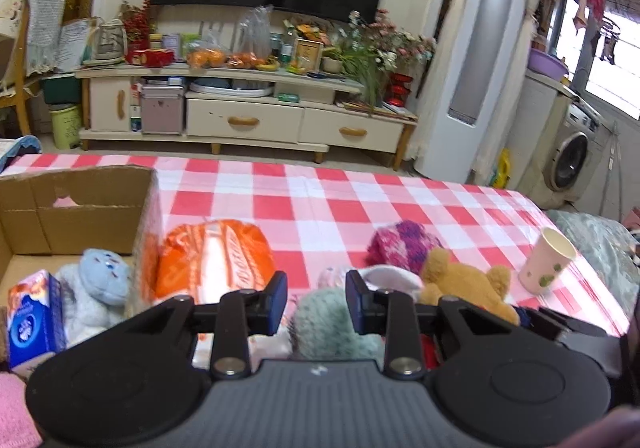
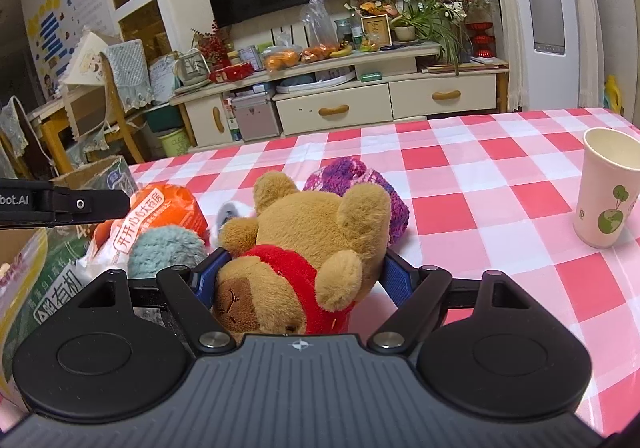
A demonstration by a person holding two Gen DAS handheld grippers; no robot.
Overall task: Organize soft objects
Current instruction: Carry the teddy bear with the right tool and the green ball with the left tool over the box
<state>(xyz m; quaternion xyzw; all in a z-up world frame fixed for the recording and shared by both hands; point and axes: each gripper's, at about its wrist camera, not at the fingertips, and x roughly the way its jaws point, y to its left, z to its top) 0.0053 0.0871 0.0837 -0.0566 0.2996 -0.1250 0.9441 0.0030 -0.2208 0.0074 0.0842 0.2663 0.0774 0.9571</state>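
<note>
A brown plush bear with a red shirt (image 2: 308,244) lies on the checked table between the blue pads of my right gripper (image 2: 306,276), which close against its sides. The bear also shows in the left wrist view (image 1: 464,284). My left gripper (image 1: 316,298) is open and empty above a teal fluffy toy (image 1: 332,328), which also shows in the right wrist view (image 2: 166,250). A pink-purple knitted piece (image 1: 404,246) lies behind the bear. A cardboard box (image 1: 76,203) at left holds a light-blue plush (image 1: 100,288) and a blue carton (image 1: 34,322).
An orange plastic bag (image 1: 216,260) lies beside the box. A paper cup (image 2: 606,187) stands at the right of the red-white checked table (image 1: 360,199). A TV cabinet (image 1: 248,103) stands beyond the table's far edge. The left gripper's arm (image 2: 64,203) reaches in at left.
</note>
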